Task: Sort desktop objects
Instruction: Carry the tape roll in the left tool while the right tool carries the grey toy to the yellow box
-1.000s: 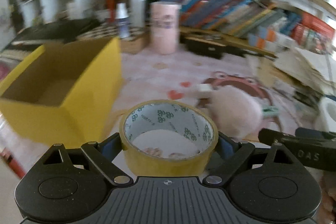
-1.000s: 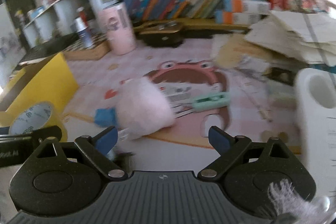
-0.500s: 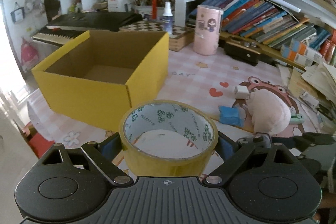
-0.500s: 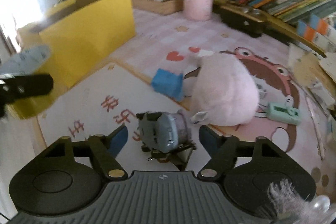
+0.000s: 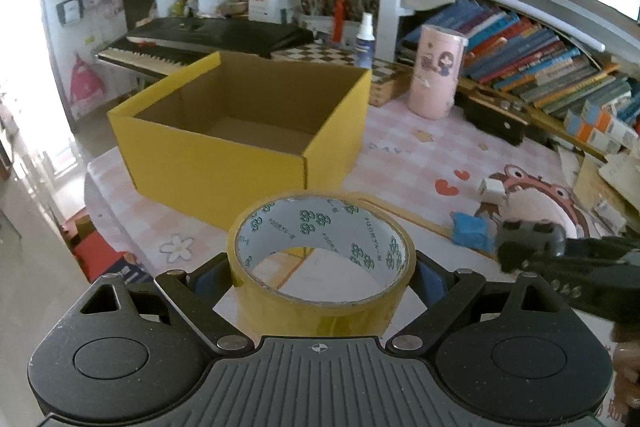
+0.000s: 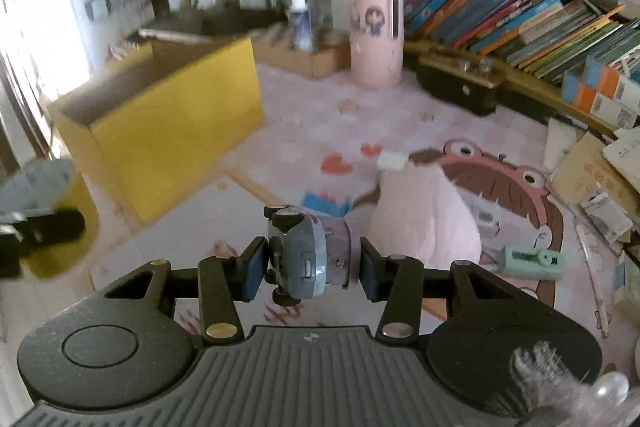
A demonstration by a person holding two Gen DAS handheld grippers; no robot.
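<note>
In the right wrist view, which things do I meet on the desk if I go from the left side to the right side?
Yellow box → toy car held in the right gripper → pink plush → green clip-like item → stacked papers at the right edge.

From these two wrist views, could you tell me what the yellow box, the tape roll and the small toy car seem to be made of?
The yellow box looks like cardboard: matte yellow outside, plain brown inside, with a folded corner seam. The tape roll seems glossy yellowish plastic film wound on a printed, probably paper core. The toy car looks like hard grey-blue plastic with a dull sheen and moulded wheels, though metal cannot be ruled out.
</note>
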